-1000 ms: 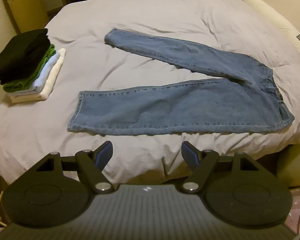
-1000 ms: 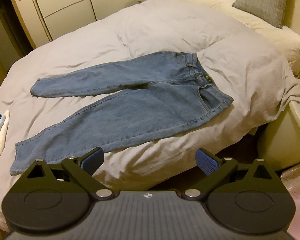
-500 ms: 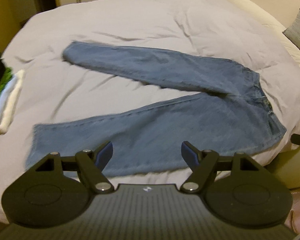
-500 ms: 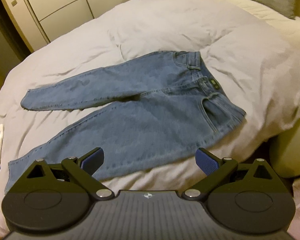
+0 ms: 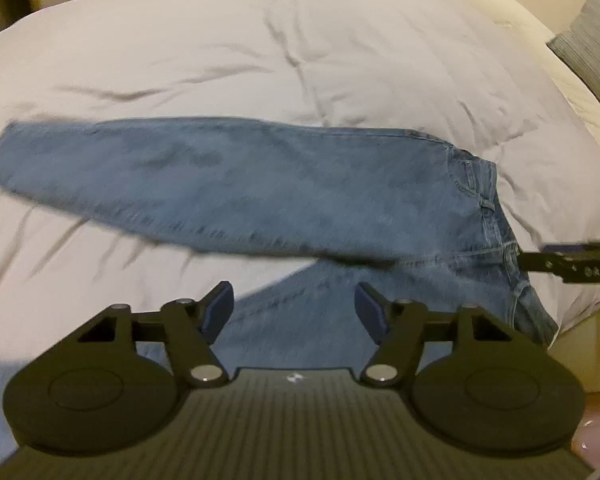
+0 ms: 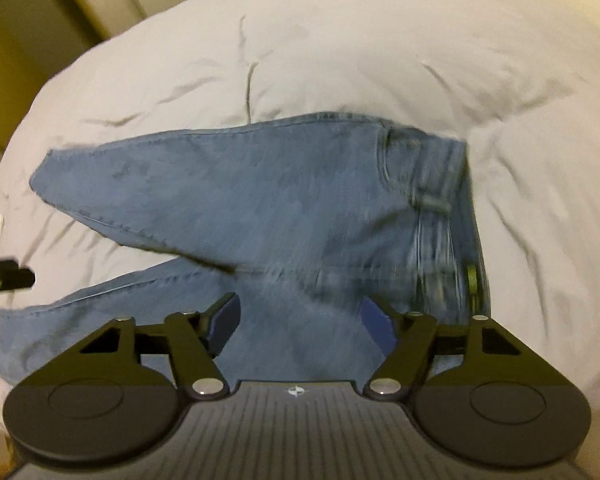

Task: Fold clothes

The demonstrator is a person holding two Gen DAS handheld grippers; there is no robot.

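A pair of blue jeans (image 5: 284,184) is seen laid flat on the grey duvet (image 5: 300,48) of a bed, legs splayed apart in a V, with the waistband (image 6: 448,200) at the end away from the hems. The near leg is overhung by both tools: the left gripper (image 5: 296,312) is held above the leg's middle stretch, the right gripper (image 6: 300,320) above the thigh just short of the waistband. The fingers of each have just been closing but are spread, with denim seen below the gap and nothing pinched between the blue pads. The picture is blurred by motion, so contact with the cloth cannot be judged. The denim is judged to be fairly heavy and limp, yet stiffer than light cloth, with thick seams; it should hold a crease but drag on the soft duvet. A firm hold is best taken on the outer seam of the near leg, or at the waistband and hem, so that the leg can be carried over onto the far leg.
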